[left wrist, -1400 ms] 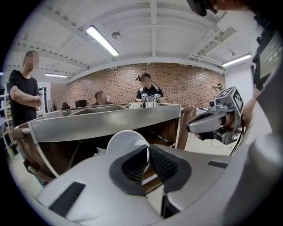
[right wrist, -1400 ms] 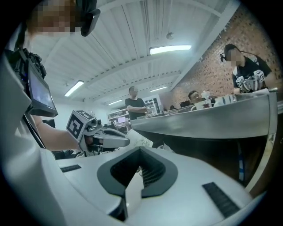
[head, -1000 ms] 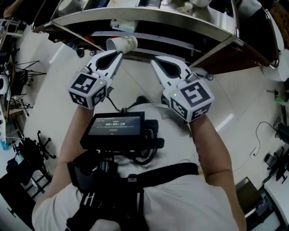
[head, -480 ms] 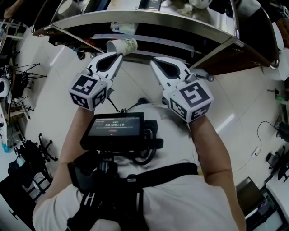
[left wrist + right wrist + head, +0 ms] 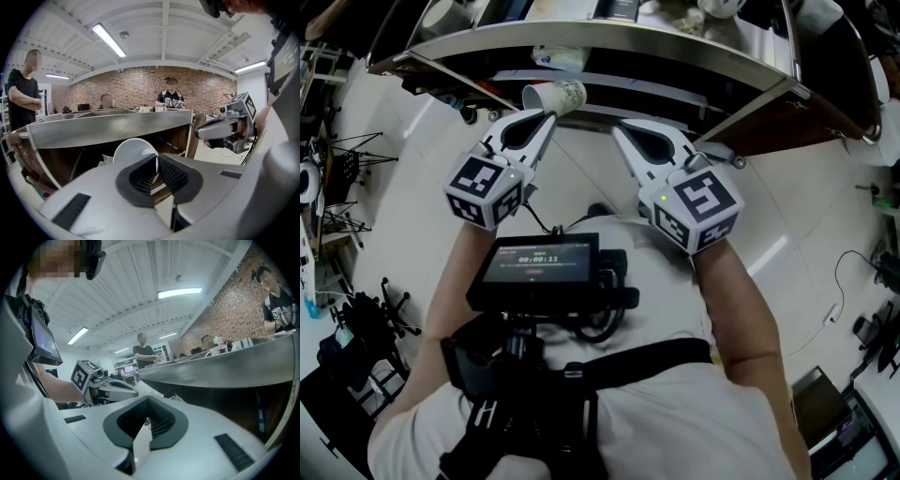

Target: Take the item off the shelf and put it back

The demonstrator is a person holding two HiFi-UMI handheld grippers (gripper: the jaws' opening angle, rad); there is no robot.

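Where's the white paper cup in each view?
Head view: white paper cup upper centre-left, at the left gripper's tip.
Left gripper view: cup at centre, its rim pinched between the jaws.
Right gripper view: cup small, left of centre, at the other gripper's tip.
Shared landmark: steel shelf's front edge.

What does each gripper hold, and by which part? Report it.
Left gripper pinches the white paper cup by its rim; right gripper holds nothing, jaws together.

Shelf [image 5: 619, 36] in front of you — steel front edge, wooden sides | lower level: crumpled white packet [image 5: 555, 58] | stands on pale floor [image 5: 412, 159]
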